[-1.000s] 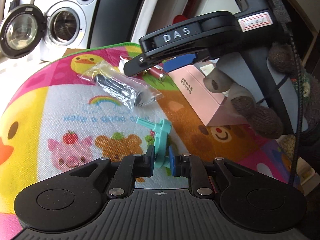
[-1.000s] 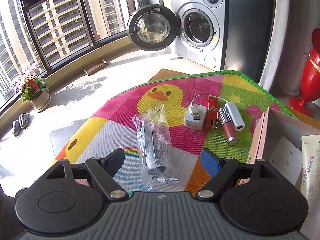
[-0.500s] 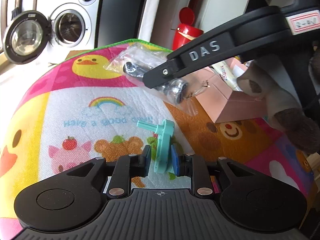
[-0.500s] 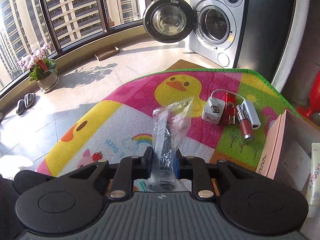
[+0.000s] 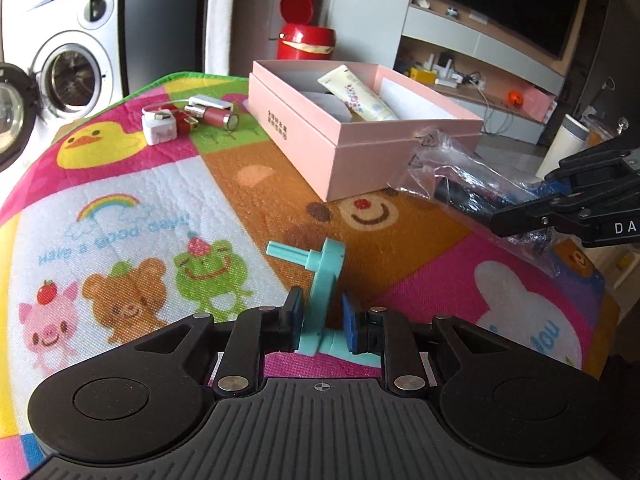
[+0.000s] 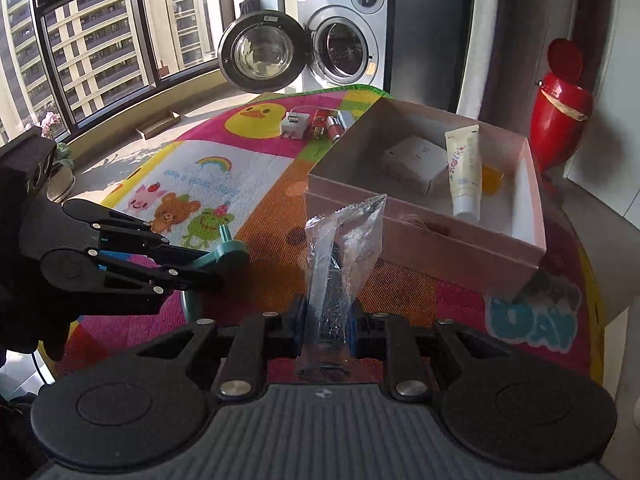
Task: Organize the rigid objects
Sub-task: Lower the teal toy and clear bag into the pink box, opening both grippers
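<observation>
Above one play mat [image 5: 248, 184], left tool [image 5: 322, 314] clamps one teal part [image 5: 326, 276], right tool [image 6: 328, 322] one clear bag [image 6: 340, 256].

— Where's the teal plastic part [image 5: 322, 280]?
— Upright, off the mat, peg pointing left.
— And the clear bag [image 6: 340, 264]?
— Standing on end, a dark item inside, short of the open pink box [image 6: 420, 236].
— What's in the box?
— A white tube [image 6: 464, 172] lying flat and a small white carton [image 6: 414, 158].
</observation>
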The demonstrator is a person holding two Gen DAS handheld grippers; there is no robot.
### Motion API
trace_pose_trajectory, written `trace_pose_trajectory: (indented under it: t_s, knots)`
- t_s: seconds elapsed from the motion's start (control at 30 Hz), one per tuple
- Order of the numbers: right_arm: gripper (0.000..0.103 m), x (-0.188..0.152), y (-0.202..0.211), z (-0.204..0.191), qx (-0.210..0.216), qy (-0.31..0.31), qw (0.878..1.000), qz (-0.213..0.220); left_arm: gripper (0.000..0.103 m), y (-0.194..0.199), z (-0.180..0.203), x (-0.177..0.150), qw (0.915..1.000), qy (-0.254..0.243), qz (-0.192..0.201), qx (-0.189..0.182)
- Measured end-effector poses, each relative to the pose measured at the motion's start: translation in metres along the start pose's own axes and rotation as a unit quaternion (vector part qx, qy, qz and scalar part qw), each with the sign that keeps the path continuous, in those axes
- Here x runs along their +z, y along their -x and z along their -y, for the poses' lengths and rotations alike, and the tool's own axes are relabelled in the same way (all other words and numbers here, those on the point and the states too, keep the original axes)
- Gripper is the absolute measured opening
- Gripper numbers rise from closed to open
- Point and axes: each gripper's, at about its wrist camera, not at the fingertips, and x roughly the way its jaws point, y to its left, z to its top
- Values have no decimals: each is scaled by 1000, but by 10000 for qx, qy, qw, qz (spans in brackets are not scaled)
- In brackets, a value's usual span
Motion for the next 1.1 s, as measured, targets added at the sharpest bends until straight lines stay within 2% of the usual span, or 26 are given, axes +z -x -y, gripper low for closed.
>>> trace_pose_trajectory:
  t_s: [0.17, 0.3, 0.47, 0.57, 0.7, 0.8, 0.9, 1.0, 1.1]
  knots:
    - [20, -32, 7, 10, -211, -202, 9996, 23, 24, 0, 4, -5, 9992, 338, 105, 168]
    - [20, -45, 19, 12, -274, -242, 9991, 209, 21, 2, 17, -7, 9988, 158, 161, 439]
    - [20, -53, 33, 17, -292, -294, 9984, 373, 14, 14, 41, -17, 9997, -230, 75, -40]
    - [20, -56, 42, 21, -276, -392, 9974, 538, 14, 28, 57, -15, 9982, -478, 296, -195]
    - [20, -60, 57, 25, -251, -456, 9953, 811, 14, 57, 75, 20, 9912, -859, 996, -122]
    - [20, -60, 68, 28, -276, -498, 9931, 1025, 14, 78, 82, 66, 9791, -1076, 1716, 170]
    - [20, -62, 73, 33, -326, -566, 9913, 1144, 15, 84, 82, 114, 9665, -992, 2351, 267]
    - [20, -67, 72, 39, -356, -699, 9903, 1148, 17, 67, 75, 153, 9682, -466, 2452, 173]
    - [20, -74, 70, 44, -451, -813, 9893, 1126, 18, 41, 62, 159, 9698, -25, 2437, 76]
